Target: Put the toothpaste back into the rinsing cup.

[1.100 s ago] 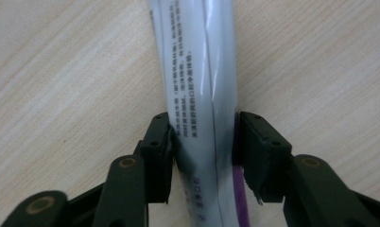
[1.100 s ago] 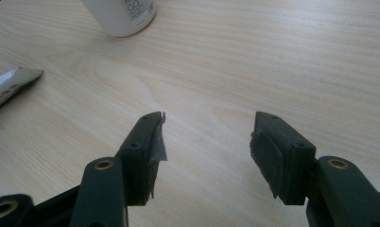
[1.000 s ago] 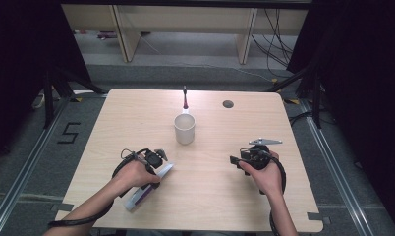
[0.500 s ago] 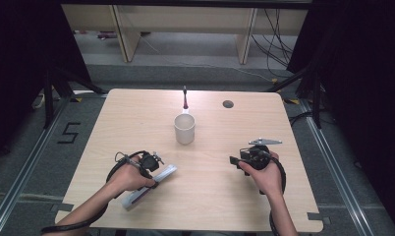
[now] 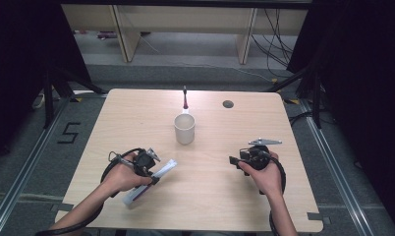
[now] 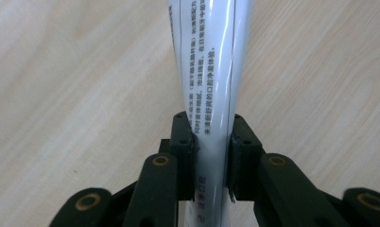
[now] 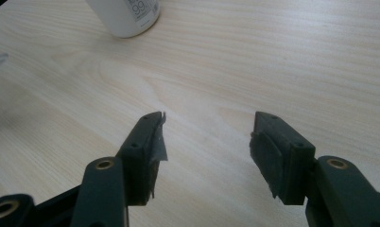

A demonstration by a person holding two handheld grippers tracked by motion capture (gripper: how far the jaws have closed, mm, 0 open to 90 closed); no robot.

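A white tube with printed text [image 6: 211,71] lies on the wooden table [image 5: 210,191] at the front left. My left gripper [image 6: 211,142] is shut on it, jaws pressing both sides. In the high view the tube [image 5: 158,173] pokes out past the left gripper [image 5: 147,166] toward the centre. A white cup [image 5: 184,129] stands upright in the middle of the table, and its base [image 7: 126,16] shows in the right gripper view. My right gripper [image 7: 207,137] hovers open over bare wood at the front right [image 5: 240,160], nothing between its jaws.
A thin dark stick with a red part [image 5: 185,98] stands upright behind the cup. A round cable hole [image 5: 228,104] sits at the back right of the table. Dark curtains flank the table, and shelving legs stand beyond it.
My left hand and gripper have shifted slightly toward the front left along the tube. The right gripper has stayed where it was.
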